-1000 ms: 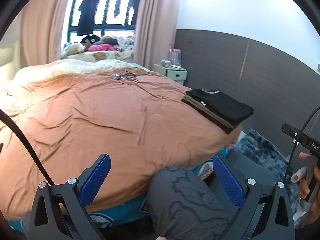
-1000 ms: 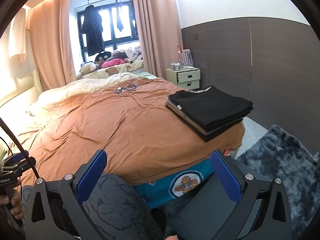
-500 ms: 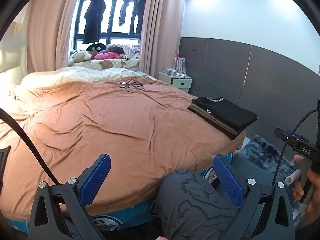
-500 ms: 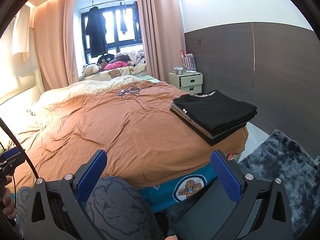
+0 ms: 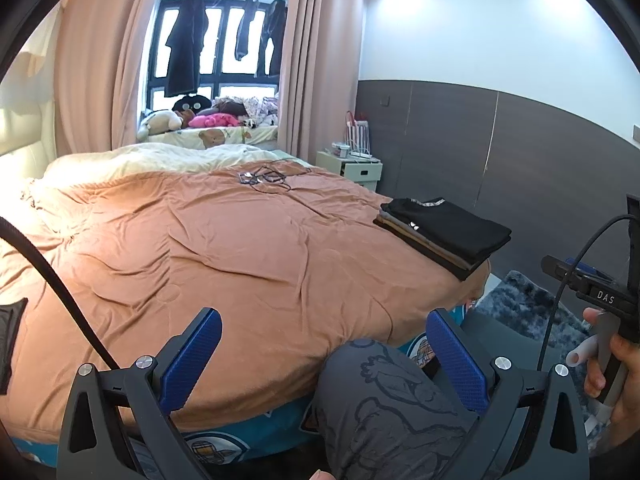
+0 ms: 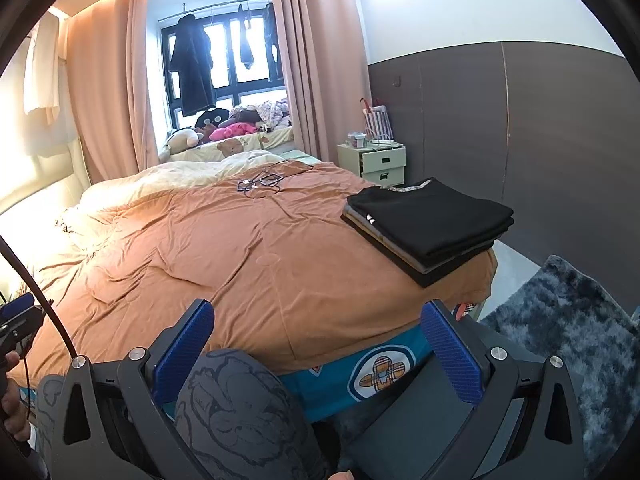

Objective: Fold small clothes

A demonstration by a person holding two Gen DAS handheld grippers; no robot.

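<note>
A stack of folded clothes (image 5: 446, 233) (image 6: 430, 224), black on top with brown and grey layers under it, rests on the near right corner of the bed. My left gripper (image 5: 324, 336) is open and holds nothing, hanging over the bed's front edge, well short of the stack. My right gripper (image 6: 318, 326) is likewise open with nothing between its blue pads, the stack a little ahead and to its right. A hand holding the right gripper's handle (image 5: 608, 320) shows at the right of the left wrist view.
An orange duvet (image 5: 224, 248) (image 6: 224, 248) covers the bed, with tangled cables (image 5: 266, 178) (image 6: 260, 182) near its far side. The person's knee in grey printed trousers (image 5: 384, 404) (image 6: 240, 408) sits below the grippers. A shaggy grey rug (image 6: 568, 340) and a nightstand (image 6: 380, 160) lie to the right.
Both views have tilted upward and pulled back a little, showing more wall and window. The grippers stay open and the stack has not moved.
</note>
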